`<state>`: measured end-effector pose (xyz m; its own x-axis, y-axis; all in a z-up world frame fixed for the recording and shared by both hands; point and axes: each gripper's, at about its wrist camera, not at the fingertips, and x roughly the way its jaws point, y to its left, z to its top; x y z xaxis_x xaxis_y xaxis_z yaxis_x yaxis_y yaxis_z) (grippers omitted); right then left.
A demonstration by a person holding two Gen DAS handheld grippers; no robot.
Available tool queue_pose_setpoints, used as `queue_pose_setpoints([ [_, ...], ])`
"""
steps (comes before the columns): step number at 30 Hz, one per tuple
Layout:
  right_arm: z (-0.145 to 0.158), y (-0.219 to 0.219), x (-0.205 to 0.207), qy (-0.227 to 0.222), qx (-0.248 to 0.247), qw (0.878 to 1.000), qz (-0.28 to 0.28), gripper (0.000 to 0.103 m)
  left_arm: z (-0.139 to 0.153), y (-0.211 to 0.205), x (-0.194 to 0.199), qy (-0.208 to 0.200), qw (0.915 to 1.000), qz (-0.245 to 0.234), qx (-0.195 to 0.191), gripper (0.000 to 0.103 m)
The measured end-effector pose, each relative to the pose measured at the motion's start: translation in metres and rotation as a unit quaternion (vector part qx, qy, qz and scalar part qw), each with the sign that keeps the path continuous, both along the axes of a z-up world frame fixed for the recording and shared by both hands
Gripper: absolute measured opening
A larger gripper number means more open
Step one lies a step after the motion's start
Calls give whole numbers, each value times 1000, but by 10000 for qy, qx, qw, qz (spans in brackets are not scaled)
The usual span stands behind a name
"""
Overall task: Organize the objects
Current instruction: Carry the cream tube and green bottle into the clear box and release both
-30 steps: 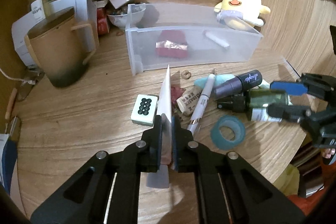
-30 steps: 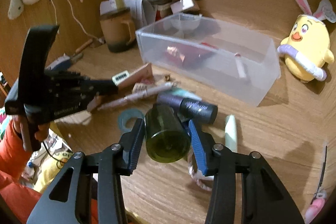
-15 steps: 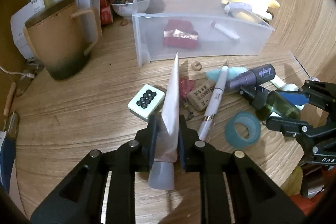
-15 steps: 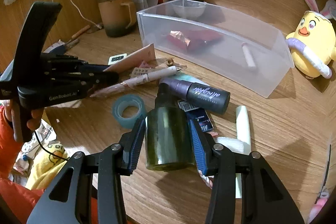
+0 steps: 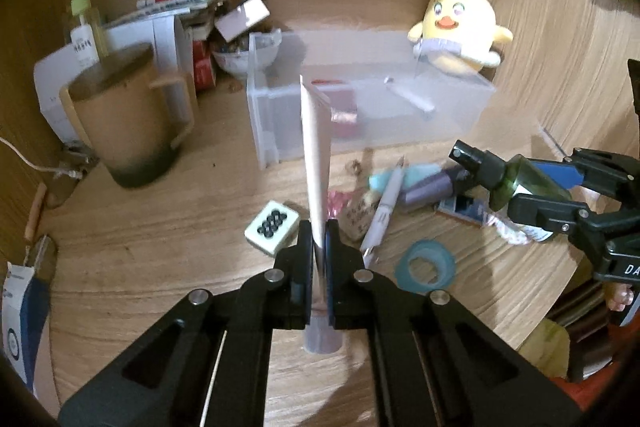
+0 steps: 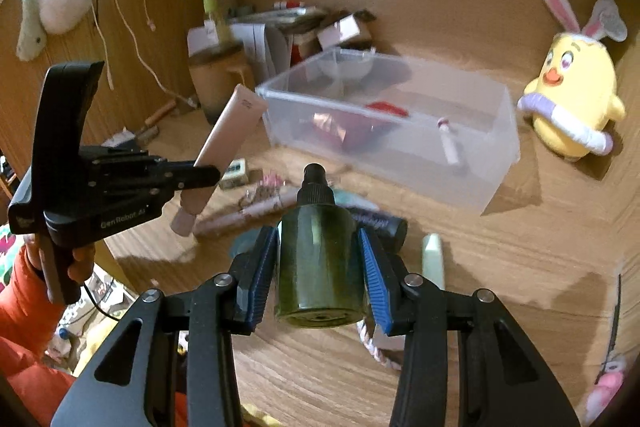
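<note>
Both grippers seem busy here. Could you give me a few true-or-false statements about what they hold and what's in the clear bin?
1. The right gripper is clamped on a dark green spray bottle. True.
2. The left gripper is empty. False: it pinches a beige tube.
3. The clear plastic bin is empty. False: a red packet and a small white stick lie inside.
4. The teal tape roll lies on the desk. True.
</note>
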<state>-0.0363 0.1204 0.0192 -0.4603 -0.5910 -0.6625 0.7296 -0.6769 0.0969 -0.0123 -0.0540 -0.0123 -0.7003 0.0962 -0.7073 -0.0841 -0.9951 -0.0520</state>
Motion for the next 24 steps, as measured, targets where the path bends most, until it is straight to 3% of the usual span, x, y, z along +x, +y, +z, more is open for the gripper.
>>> queue_pose_setpoints([
  [10,30,7,-20,385,-341,9980,-375,39,48,-3,-6,653,9973,63,316,4],
  [24,61,10,-68,795,-503,9918,-871,39,95,2,-39,1274,9912,98,348,4],
])
